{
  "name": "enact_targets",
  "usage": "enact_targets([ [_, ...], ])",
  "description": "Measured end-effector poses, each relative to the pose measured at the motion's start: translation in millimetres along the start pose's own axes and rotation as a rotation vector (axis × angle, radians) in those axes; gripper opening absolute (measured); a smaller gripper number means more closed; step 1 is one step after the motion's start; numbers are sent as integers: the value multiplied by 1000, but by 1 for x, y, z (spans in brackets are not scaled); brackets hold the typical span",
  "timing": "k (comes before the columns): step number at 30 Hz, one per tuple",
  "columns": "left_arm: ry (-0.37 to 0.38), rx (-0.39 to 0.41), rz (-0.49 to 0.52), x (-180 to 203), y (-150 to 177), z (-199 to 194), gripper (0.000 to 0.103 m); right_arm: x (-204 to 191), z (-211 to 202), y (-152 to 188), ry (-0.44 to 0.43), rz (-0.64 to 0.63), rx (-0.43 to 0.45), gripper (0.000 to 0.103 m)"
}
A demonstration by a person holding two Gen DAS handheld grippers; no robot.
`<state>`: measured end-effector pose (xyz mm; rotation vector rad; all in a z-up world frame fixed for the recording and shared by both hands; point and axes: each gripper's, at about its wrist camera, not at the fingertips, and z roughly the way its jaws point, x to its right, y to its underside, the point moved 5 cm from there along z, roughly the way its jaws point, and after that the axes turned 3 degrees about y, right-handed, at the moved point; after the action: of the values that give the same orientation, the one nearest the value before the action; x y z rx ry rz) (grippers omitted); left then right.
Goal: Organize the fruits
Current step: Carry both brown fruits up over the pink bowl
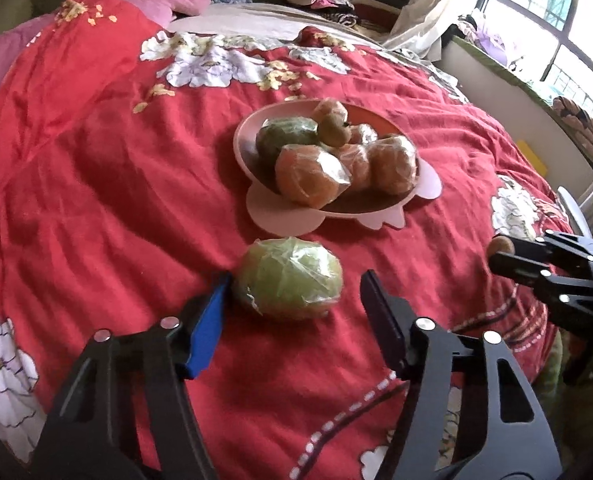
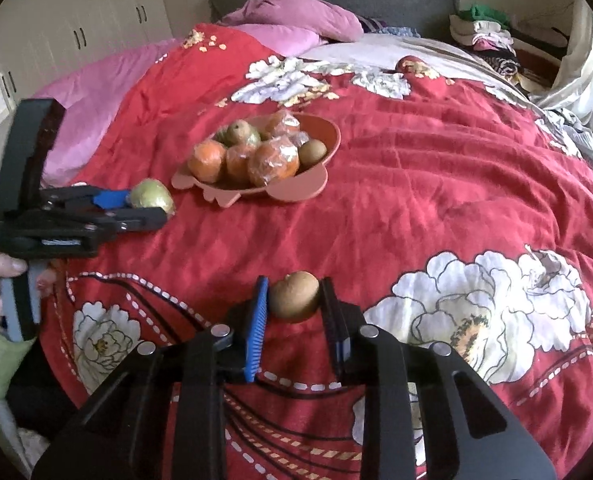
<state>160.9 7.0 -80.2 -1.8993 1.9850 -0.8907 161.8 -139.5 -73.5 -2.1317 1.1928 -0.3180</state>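
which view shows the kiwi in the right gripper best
The right wrist view: the kiwi sits centred and near, pinched between the right gripper's pads, its brown skin clear. The left wrist view catches only a sliver of it at the right edge, mostly hidden behind the jaws.

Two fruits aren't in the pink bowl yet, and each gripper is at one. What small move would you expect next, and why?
Probably the right gripper lifts the kiwi, since its pads already press it on both sides. The left gripper likely has to close further first: the wrapped green fruit sits between its fingers with a gap on one side. Both would then go to the pink bowl.
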Motion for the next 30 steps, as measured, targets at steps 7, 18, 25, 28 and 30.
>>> enact_targets([
  [7, -24, 2, 29, -2, 0, 4, 44, -1, -3, -4, -14, 0, 17, 25],
  [18, 59, 35, 13, 4, -11, -17, 44, -3, -9, -24, -21, -13, 57, 25],
  [25, 60, 58, 8, 1, -25, -25, 44, 1, -10, -46, -27, -13, 86, 25],
  [28, 59, 70, 9, -1, -37, -27, 44, 2, -9, -57, -32, -16, 96, 25],
  [30, 60, 78, 5, -4, -48, -28, 44, 3, -9, -63, -35, -19, 101, 25],
])
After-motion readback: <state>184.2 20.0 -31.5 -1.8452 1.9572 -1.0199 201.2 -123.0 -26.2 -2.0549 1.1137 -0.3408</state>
